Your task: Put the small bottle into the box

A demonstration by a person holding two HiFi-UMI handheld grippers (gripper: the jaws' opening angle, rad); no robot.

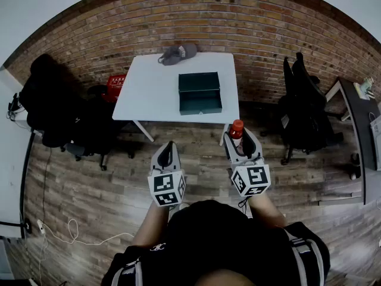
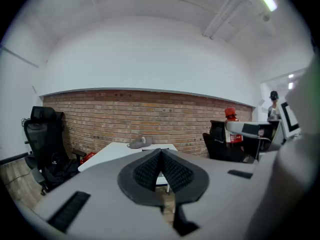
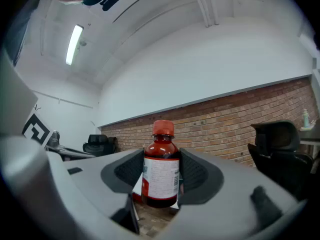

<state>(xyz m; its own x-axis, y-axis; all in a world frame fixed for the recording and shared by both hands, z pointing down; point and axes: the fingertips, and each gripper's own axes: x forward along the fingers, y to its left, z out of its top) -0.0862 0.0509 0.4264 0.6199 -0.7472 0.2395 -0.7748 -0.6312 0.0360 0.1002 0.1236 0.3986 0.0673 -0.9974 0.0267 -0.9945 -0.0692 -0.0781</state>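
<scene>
A small dark-red bottle (image 3: 161,170) with a red cap and white label stands upright between the pads of my right gripper (image 3: 161,176), which is shut on it. From the head view the bottle (image 1: 237,130) and right gripper (image 1: 240,140) hover over the wooden floor, short of the table's near edge. The dark green open box (image 1: 199,92) lies on the white table (image 1: 149,94), right of centre. My left gripper (image 1: 166,154) is shut and empty, its pads (image 2: 161,170) pressed together. In the left gripper view the bottle (image 2: 231,115) appears at the right.
A grey cap (image 1: 177,53) lies at the table's far edge. Black office chairs (image 1: 59,115) stand left, another chair (image 1: 303,109) right. A red crate (image 1: 116,87) sits beside the table's left side. A brick wall (image 1: 196,22) runs behind. A second desk (image 1: 360,124) stands at far right.
</scene>
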